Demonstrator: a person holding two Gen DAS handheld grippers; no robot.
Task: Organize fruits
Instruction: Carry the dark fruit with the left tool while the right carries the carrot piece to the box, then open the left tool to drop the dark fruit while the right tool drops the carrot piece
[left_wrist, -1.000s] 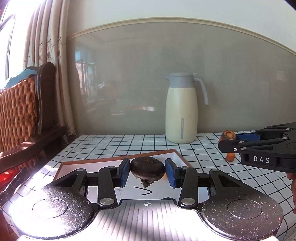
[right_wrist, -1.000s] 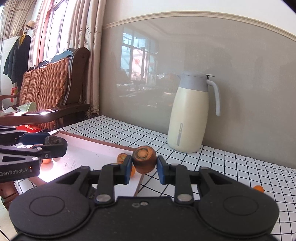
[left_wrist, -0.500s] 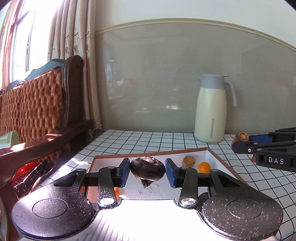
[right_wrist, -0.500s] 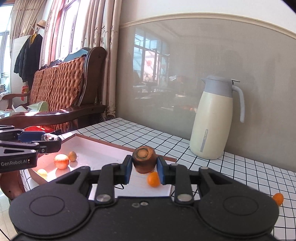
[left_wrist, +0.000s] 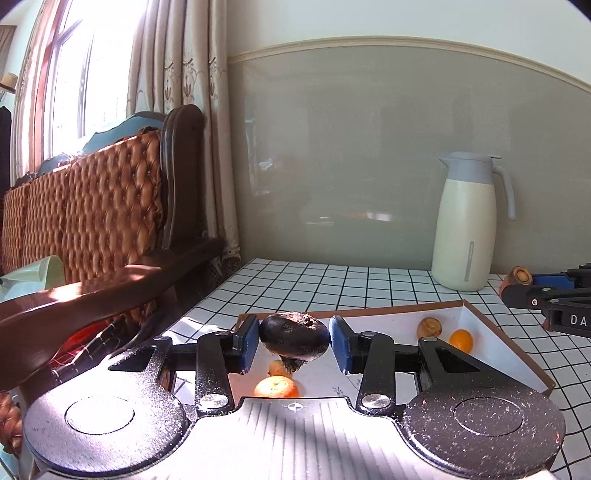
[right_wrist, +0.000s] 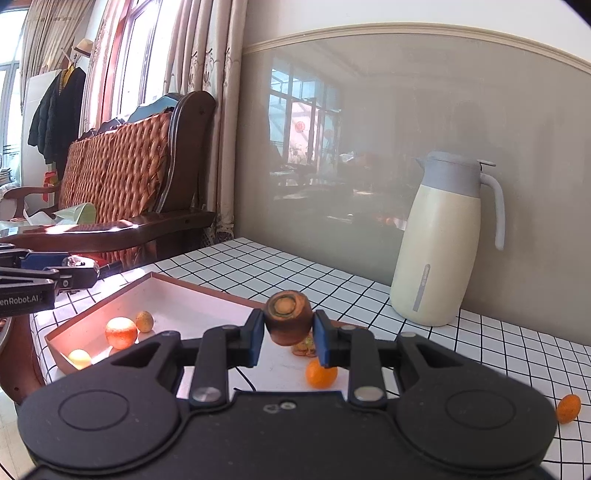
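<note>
The left gripper (left_wrist: 293, 341) had slid sideways over the tray (left_wrist: 509, 339), squeezing a dark fruit (left_wrist: 294, 336). The right gripper (right_wrist: 289, 334) pinched a carrot piece (right_wrist: 289, 317). Both looked ready to drop.

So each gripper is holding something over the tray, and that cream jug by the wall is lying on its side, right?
Not quite. The cream jug stands upright on the checked table, as the right wrist view shows. The rest holds: the left gripper and right gripper each hold something over the tray.

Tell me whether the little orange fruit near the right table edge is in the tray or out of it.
Out. The small orange fruit lies on the checked tablecloth, well clear of the tray.
</note>
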